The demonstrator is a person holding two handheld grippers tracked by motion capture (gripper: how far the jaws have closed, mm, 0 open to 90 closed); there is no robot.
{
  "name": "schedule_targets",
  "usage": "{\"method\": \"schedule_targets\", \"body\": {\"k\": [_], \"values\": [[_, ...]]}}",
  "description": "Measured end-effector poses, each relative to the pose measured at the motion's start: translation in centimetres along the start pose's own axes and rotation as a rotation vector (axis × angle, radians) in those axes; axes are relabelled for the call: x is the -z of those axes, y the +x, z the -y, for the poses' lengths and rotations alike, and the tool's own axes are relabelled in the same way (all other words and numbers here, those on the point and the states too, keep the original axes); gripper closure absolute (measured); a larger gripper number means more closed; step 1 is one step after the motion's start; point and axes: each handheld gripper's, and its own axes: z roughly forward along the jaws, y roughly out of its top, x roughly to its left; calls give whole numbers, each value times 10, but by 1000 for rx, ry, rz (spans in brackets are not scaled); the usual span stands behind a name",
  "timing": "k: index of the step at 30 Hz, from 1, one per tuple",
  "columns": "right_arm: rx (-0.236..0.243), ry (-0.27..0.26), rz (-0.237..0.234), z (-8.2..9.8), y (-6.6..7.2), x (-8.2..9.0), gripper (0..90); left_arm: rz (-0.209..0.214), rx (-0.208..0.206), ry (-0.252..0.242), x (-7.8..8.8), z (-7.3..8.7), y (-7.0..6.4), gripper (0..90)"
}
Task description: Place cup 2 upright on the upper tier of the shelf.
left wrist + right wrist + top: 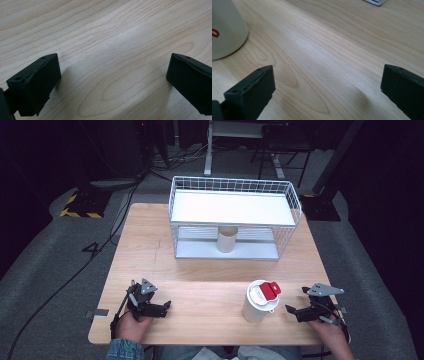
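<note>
A white cup (258, 303) with a red flip lid (272, 289) stands upright near the table's front edge, right of centre. My right gripper (297, 300) rests just to its right, open, with bare wood between its jaws. In the right gripper view the cup's wall (225, 30) rises at the upper left, outside that gripper (328, 80). At the front left my left gripper (151, 298) lies on the table, open, and between its jaws (113, 67) there is nothing but wood grain. A beige paper cup (226, 240) stands under the shelf of the wire rack (295, 205).
The white wire rack sits at the back centre of the wooden table (200, 275), with a solid white shelf on top; its base corner (375, 2) shows in the right gripper view. Cables and dark stands lie on the floor beyond the table.
</note>
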Motion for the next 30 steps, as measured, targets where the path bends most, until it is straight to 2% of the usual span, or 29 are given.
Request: {"method": "schedule_targets", "body": {"k": [4, 10, 17, 21, 30], "values": [[-2, -27, -7, -3, 3, 6, 0, 0, 0, 0, 0, 0, 0, 0], [-11, -98, -31, -8, 10, 19, 0, 1, 1, -1, 0, 0, 0, 0], [-5, -123, -57, -15, 23, 28, 0, 1, 0, -1, 0, 0, 0, 0], [13, -131, -65, -19, 33, 34, 0, 0, 0, 0, 0, 0, 0, 0], [51, -145, -123, -31, 56, 40, 0, 1, 1, -1, 0, 0, 0, 0]]}}
